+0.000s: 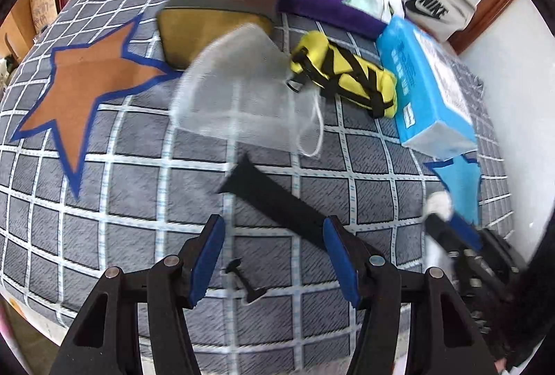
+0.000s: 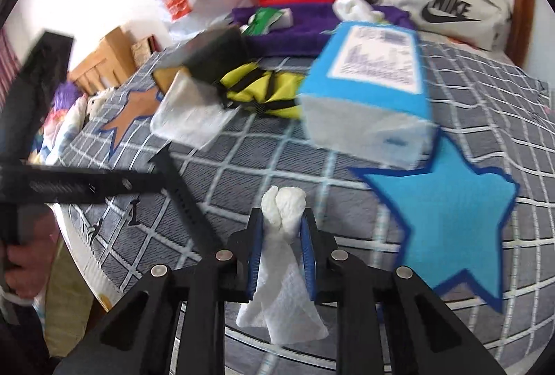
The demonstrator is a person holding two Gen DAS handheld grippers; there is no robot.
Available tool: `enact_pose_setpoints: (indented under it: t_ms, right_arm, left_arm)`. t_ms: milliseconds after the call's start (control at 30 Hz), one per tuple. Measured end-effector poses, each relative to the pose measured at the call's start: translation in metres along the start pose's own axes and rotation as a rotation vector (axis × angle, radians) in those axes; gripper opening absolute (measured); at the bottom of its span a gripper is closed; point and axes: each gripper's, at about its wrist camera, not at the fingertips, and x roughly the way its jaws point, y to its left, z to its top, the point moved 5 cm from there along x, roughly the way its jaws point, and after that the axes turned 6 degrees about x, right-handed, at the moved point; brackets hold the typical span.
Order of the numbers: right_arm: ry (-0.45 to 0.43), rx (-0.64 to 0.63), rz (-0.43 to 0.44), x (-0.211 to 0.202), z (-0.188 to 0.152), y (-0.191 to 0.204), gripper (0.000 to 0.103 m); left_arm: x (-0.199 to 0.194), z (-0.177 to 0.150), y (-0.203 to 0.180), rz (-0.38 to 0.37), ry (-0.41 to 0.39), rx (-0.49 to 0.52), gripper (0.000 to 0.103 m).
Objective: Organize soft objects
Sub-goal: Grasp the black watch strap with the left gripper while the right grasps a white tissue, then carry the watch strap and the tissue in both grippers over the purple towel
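My right gripper (image 2: 280, 238) is clenched on a white tissue (image 2: 282, 265). The blue pads press it from both sides at a crumpled waist. Its long axis runs along the fingers: a bunched knob sticks out past the tips toward the far side of the bed, and the loose flared end hangs back under the gripper toward the camera. The tissue sits above the grey checked bedspread (image 2: 242, 167), just beside the blue star patch (image 2: 447, 219).

My left gripper (image 1: 274, 257) is released, jaws wide apart, nothing between the pads. It points steeply down at the bedspread. A black strap (image 1: 277, 205) lies on the cloth with its near end between the fingertips; I cannot tell whether the right-hand pad touches it. Its long axis runs diagonally, the flared end pointing up-left toward the mesh bag (image 1: 242, 90).

Beyond the mesh bag:
- dark box (image 1: 222, 14), lying tilted, partly behind the bag
- yellow pouch with black straps (image 1: 347, 76), long axis diagonal, between box and tissue pack
- blue tissue pack (image 1: 426, 87), long axis running away from me, near end just beside the blue star
- brown star patch (image 1: 86, 87), well left of the bag

In the right wrist view, a hand (image 2: 20, 267) grips the left gripper's handle at the left edge.
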Motion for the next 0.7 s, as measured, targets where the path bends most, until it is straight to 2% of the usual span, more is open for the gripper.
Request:
enact_pose_setpoints:
  t_ms: [100,167,267,333,433,500,567,633,667,700]
  right_arm:
    - [-0.020,0.029,-0.001,-0.008,0.002,-0.011,0.021]
    - [-0.028,0.045,0.004,-0.011,0.003,-0.016,0.021]
    - [-0.035,0.057,0.005,-0.012,0.003,-0.020,0.021]
    - [-0.033,0.060,0.009,-0.012,0.002,-0.022,0.021]
    - [-0.031,0.061,0.009,-0.011,0.001,-0.022,0.021]
    - [-0.028,0.059,0.009,-0.009,0.001,-0.021,0.021]
    - [-0.025,0.059,0.013,-0.008,0.000,-0.019,0.021]
    - [-0.021,0.054,0.016,-0.007,-0.001,-0.017,0.021]
    - [-0.021,0.052,0.016,-0.007,-0.001,-0.016,0.021]
    - [-0.022,0.052,0.018,-0.007,-0.001,-0.015,0.021]
  left_arm:
    - [0.004,0.005,-0.011,0.024,-0.029,0.025,0.066]
    - [0.004,0.010,-0.014,-0.019,-0.053,0.000,0.066]
    - [0.007,0.016,-0.020,-0.028,-0.076,0.011,0.066]
    - [0.008,0.016,-0.026,0.001,-0.086,0.046,0.056]
    - [0.008,0.014,-0.029,0.057,-0.100,0.100,0.034]
    - [0.005,0.012,-0.024,0.049,-0.108,0.116,0.020]
    - [0.001,0.009,-0.014,0.009,-0.101,0.096,0.017]
    - [-0.003,0.005,-0.005,0.010,-0.083,0.084,0.017]
    - [-0.003,0.003,-0.004,0.012,-0.077,0.075,0.017]
    - [-0.003,0.001,-0.002,0.005,-0.068,0.066,0.024]
